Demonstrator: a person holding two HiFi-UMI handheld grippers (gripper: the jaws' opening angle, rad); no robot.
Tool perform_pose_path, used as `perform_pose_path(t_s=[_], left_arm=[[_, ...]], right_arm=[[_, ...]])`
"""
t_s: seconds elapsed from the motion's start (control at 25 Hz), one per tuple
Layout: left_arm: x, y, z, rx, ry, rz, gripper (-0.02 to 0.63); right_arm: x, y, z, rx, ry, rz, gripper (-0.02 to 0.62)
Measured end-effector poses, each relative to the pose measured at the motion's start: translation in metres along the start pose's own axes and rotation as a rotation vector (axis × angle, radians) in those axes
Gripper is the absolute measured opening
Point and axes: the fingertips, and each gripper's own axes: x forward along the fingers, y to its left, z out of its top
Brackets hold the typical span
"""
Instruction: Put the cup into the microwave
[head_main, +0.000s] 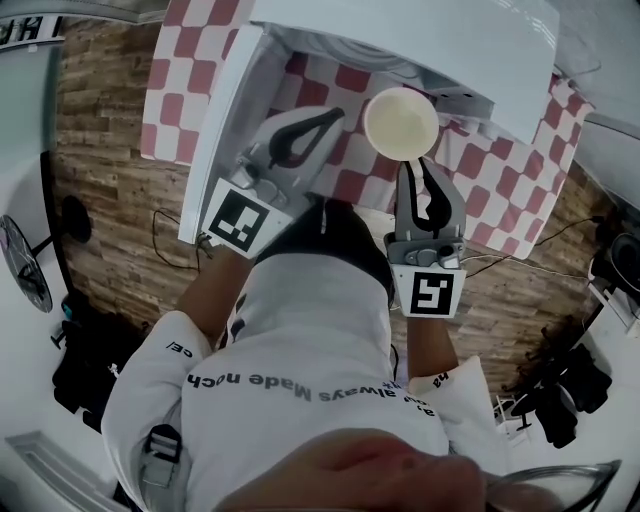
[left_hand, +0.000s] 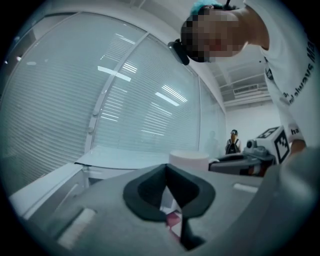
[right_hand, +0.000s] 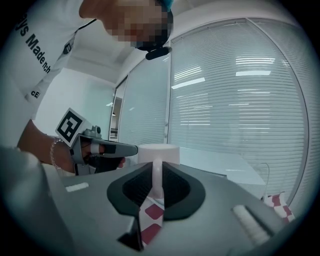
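Observation:
A cream cup (head_main: 400, 120) hangs upright just in front of the white microwave (head_main: 430, 40), whose door (head_main: 225, 120) stands swung open on the left. My right gripper (head_main: 410, 168) is shut on the cup's near wall, one jaw inside the rim and one outside; the right gripper view shows that thin white wall (right_hand: 157, 175) pinched between the pads. My left gripper (head_main: 336, 116) is shut with nothing in it, left of the cup and beside the open door. In the left gripper view the cup (left_hand: 189, 159) shows past the closed jaw tips.
A red-and-white checked cloth (head_main: 350, 170) covers the table under the microwave. Wooden floor (head_main: 110, 150) with cables lies to the left, and black equipment (head_main: 570, 390) stands at the lower right. A glass wall with blinds (right_hand: 240, 100) fills the background.

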Motion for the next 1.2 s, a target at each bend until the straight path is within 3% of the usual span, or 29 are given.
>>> perform_pose_path(t_s=[0.28, 0.56, 1.2], left_arm=[[0.012, 0.019, -0.05, 0.036, 0.033, 0.005, 0.003], [0.023, 0.039, -0.089, 0.022, 0.051, 0.02, 0.004], [0.055, 0.069, -0.127, 0.016, 0.057, 0.064, 0.003]], right_arm=[[0.032, 0.001, -0.056, -0.006, 0.04, -0.004, 0.041], [0.06, -0.004, -0.09, 0.005, 0.04, -0.017, 0.041], [0.107, -0.026, -0.133, 0.041, 0.033, -0.035, 0.041]])
